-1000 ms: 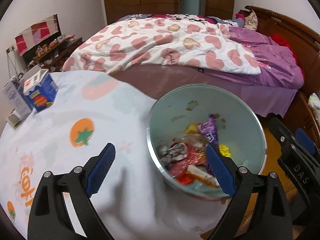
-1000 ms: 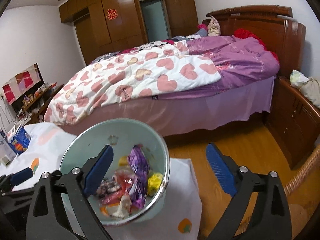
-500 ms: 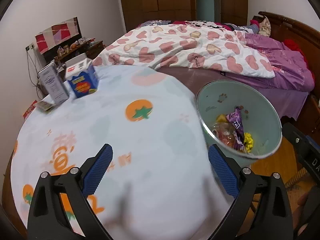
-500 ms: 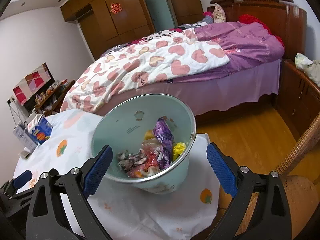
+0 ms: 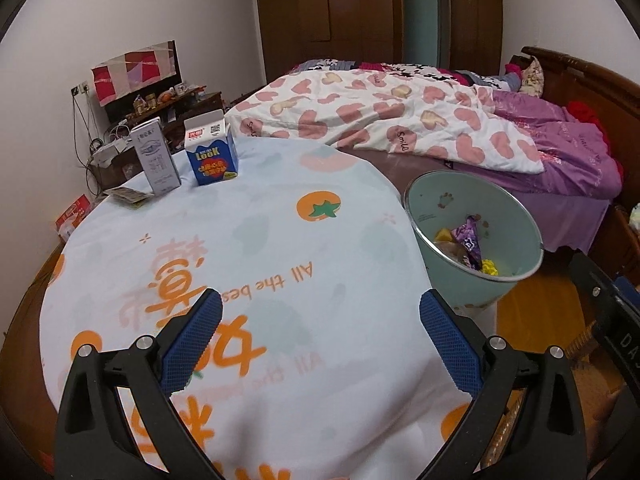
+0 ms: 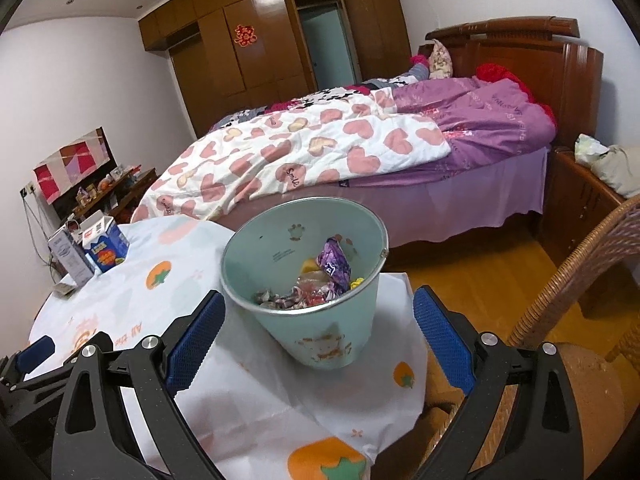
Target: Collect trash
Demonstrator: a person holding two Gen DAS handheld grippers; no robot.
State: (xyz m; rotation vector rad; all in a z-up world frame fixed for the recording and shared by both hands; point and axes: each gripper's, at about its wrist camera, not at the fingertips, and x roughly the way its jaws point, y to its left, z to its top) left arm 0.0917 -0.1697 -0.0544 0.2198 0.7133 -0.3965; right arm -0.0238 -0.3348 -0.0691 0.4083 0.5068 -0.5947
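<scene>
Bedroom light falls on a round table under a white tablecloth printed with orange persimmons point(image 5: 280, 240), which fills the near ground of both wrist views. Nearest the left camera, the left gripper point(image 5: 320, 340) hangs over the cloth with its blue-padded tongs spread wide and nothing between them. Nearest the right camera, the right gripper point(image 6: 318, 334) is likewise spread and empty, its tongs framing the pale green metal-rimmed trash bucket point(image 6: 320, 332) without touching it. That bucket stands upright at the table's right edge on the draped cloth and holds a heap of crumpled wrappers point(image 6: 320, 284) (purple, yellow and red among them). Farther off, at the table's far left edge, a blue milk carton point(image 5: 212, 152) and a grey-white carton point(image 5: 156, 156) stand side by side, with a small flat packet point(image 5: 128, 196) lying beside them. Beyond the table lies a wooden bed with a heart-patterned quilt point(image 5: 380, 116), and behind it brown wardrobes point(image 6: 240, 52).
</scene>
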